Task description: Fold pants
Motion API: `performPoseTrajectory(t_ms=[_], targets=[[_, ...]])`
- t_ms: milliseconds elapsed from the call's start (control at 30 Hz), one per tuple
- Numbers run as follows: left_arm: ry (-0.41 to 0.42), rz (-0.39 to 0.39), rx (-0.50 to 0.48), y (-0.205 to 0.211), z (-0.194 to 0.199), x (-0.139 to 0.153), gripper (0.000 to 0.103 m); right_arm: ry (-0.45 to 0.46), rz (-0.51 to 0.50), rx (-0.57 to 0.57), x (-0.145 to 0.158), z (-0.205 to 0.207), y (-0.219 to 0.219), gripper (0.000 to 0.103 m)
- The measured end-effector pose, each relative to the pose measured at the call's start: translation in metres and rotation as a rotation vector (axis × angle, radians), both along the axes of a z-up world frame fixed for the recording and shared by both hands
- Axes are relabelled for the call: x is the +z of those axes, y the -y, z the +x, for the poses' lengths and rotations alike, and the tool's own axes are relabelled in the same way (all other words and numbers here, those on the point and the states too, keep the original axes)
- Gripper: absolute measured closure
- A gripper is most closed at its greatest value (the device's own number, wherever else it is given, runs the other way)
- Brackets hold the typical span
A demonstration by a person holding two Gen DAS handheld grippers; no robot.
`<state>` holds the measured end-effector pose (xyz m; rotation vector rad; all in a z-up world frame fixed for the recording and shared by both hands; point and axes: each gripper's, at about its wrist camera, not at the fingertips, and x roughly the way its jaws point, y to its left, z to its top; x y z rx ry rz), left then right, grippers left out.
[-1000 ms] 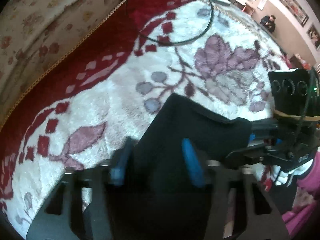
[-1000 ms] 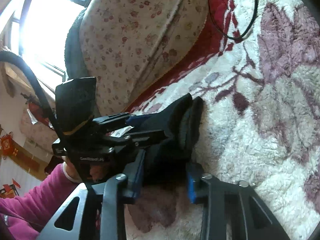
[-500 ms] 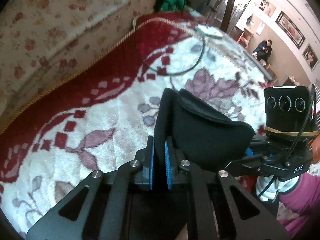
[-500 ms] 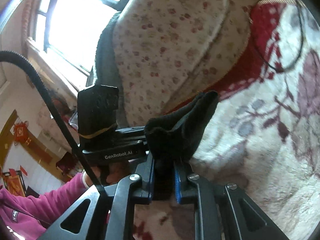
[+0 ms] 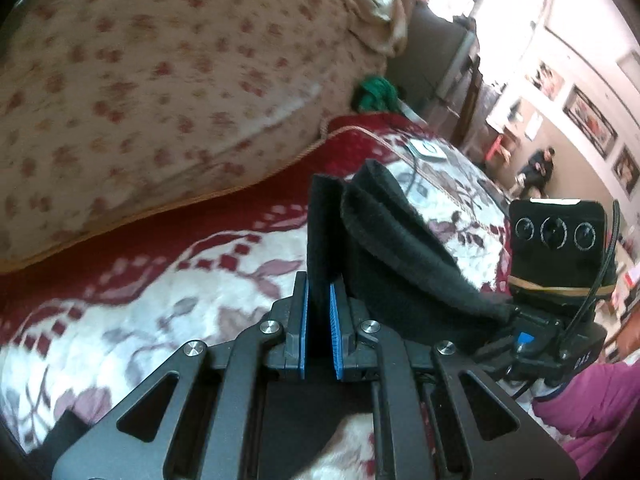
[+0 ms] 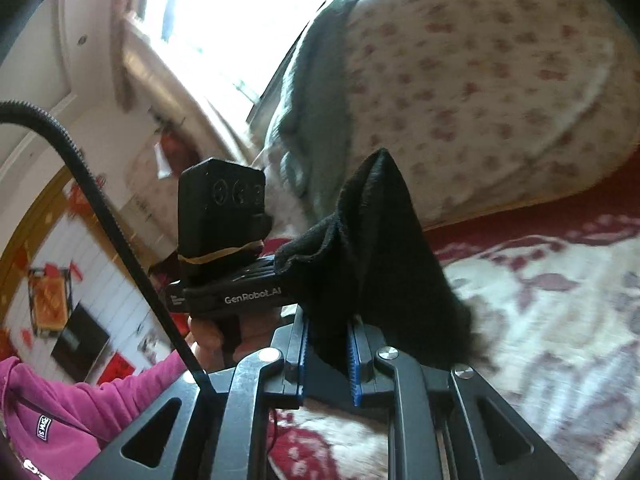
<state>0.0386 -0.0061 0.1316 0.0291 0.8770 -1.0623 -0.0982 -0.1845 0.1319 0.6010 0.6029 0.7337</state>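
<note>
The black pants [image 5: 384, 248] hang as a thick bundle between my two grippers, lifted above the white and red floral blanket [image 5: 168, 296]. My left gripper [image 5: 319, 332] is shut on one edge of the pants, blue pads pressed on the cloth. My right gripper [image 6: 329, 354] is shut on the other edge of the pants [image 6: 372, 256]. The right gripper also shows in the left wrist view [image 5: 520, 336], and the left gripper in the right wrist view [image 6: 256, 280]. The grippers are close together.
A large floral cushion [image 5: 160, 80] stands behind the blanket. A green item [image 5: 376, 92] and a white device [image 5: 426, 148] with a cable lie at the blanket's far end. A window [image 6: 240, 20] is at the back left. The person's pink sleeve [image 6: 80, 392] is low.
Both grippers closed on the pants edges a second ago and have lifted them up off the blanket. The views have tilted up toward the cushion and room.
</note>
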Motion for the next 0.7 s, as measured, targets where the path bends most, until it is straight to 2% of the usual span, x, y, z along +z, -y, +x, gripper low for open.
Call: performPoseTrajectory(t_ms=[167, 433, 567, 667, 700], targets=[[-0.055, -0.011, 0.138, -0.067, 0.007, -0.019, 0.095, -0.039, -0.031, 0.124, -0.015, 0.025, -0.061, 0.088], [-0.163, 0.074, 0.406, -0.168, 0.007, -0.072, 0.095, -0.17, -0.084, 0.301, -0.076, 0.063, -0.147, 0.088], [-0.157, 0.119, 0.482, -0.196, -0.003, -0.077, 0.094, -0.271, -0.109, 0.32, -0.104, 0.079, -0.171, 0.073], [-0.142, 0.119, 0.491, -0.2, -0.014, -0.07, 0.094, -0.269, -0.077, 0.352, -0.089, 0.074, -0.168, 0.056], [-0.132, 0.119, 0.496, -0.201, -0.017, -0.067, 0.094, -0.271, -0.063, 0.35, -0.084, 0.07, -0.163, 0.056]])
